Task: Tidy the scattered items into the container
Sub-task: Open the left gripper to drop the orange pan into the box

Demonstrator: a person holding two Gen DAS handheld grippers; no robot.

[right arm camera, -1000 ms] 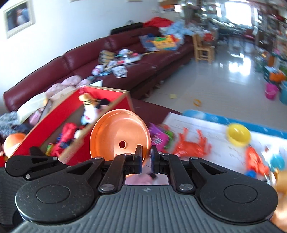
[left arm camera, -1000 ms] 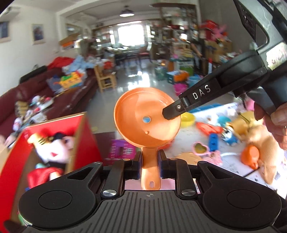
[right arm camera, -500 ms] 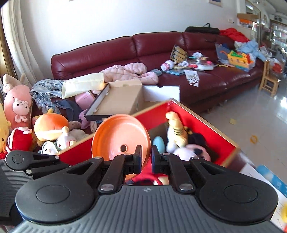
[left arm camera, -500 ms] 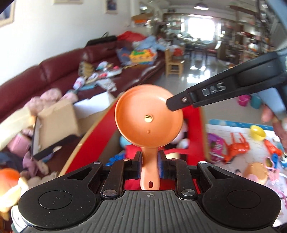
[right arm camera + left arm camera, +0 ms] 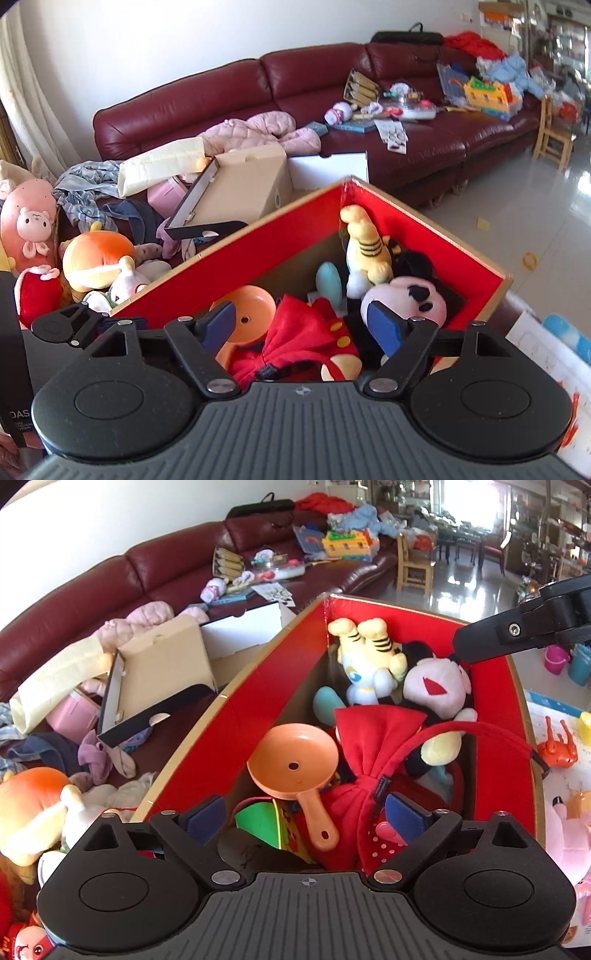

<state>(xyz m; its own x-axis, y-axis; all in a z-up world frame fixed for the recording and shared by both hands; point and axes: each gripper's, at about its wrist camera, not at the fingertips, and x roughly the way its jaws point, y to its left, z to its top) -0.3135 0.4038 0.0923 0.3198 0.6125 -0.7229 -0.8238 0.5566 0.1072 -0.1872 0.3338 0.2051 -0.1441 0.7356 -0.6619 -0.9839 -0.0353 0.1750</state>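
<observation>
Living rm, dark red sofa (image 5: 332, 85) behind, cluttered w/ clothes & toys; tan carton (image 5: 243, 184) ahead-left of my grippers. Red-lined box (image 5: 258, 686) directly below and ahead of both. My left gripper (image 5: 306, 812): jaws opening, spread wide, gripping nothing. Orange toy pan (image 5: 293, 764) lies loose in the box just ahead of it, handle pointing back toward me betw. the pads, not touched. My right gripper (image 5: 303, 325): jaws opening too, holding nothing; pan (image 5: 255, 314) sits beyond its left pad. Red bow fabric (image 5: 369, 738) just right of pan; mouse plush (image 5: 436, 686) & tiger plush (image 5: 369, 653) farther ahead in the box.
</observation>
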